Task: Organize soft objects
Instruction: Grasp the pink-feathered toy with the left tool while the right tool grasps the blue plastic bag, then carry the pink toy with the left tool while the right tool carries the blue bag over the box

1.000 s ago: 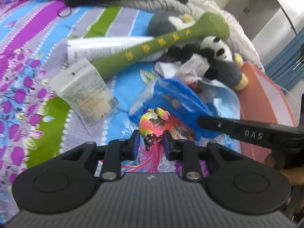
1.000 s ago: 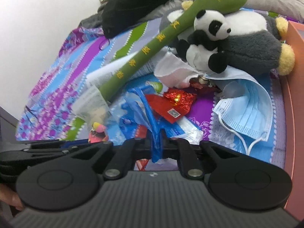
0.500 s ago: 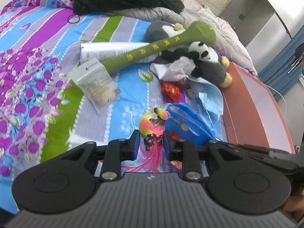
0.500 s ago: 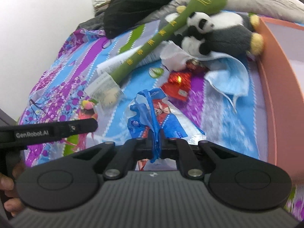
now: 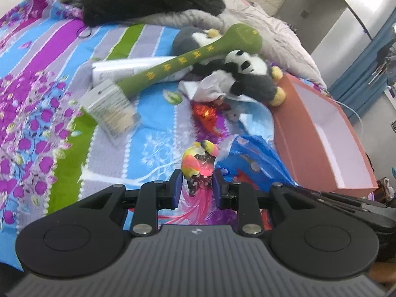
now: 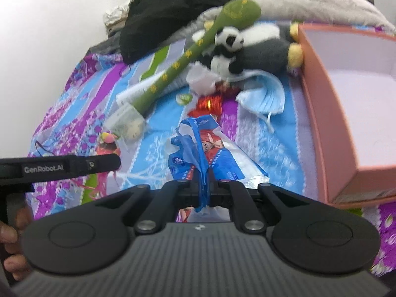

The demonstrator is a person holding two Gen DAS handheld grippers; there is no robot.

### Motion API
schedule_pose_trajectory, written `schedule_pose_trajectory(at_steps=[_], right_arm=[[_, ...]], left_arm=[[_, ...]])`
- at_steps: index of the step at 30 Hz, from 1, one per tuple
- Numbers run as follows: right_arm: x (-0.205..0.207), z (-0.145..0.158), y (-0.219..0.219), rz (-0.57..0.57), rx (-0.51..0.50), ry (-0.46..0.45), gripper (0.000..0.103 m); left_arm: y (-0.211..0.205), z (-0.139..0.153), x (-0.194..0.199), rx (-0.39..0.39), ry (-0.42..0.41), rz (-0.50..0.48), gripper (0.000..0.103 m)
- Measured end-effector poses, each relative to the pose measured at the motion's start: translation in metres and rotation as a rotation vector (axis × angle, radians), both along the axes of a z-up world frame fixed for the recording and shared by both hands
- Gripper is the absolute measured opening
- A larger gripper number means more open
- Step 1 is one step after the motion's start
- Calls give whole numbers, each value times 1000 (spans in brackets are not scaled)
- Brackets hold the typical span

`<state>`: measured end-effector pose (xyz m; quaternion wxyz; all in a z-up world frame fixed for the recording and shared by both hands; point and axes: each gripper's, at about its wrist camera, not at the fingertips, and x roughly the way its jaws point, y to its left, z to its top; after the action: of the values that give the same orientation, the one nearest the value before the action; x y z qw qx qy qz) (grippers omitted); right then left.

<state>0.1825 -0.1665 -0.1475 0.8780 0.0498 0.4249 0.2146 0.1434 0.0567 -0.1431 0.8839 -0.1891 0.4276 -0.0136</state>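
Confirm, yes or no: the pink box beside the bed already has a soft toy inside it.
No. In the right wrist view the pink box shows only its bare pale floor, and the panda lies outside it on the bedspread.

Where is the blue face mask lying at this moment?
In the right wrist view, the blue face mask lies on the bedspread right of centre, just below the panda plush and left of the pink box.

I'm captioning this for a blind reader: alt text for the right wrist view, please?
The right tool is shut on a crumpled blue plastic bag above a floral bedspread. Beyond lie a panda plush, a green plush stick and a face mask; an open pink box sits at right.
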Motion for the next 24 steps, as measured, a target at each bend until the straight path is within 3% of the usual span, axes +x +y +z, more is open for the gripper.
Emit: schedule_pose_trajectory(at_steps=[16,24], right_arm=[[9,100,-55,-145,20,-290,7],[24,132,-106,-271,-13,-387,7]], left_arm=[[-58,112,63,20,-199,-160,30],[-124,146,108,11,-246,-265,30]])
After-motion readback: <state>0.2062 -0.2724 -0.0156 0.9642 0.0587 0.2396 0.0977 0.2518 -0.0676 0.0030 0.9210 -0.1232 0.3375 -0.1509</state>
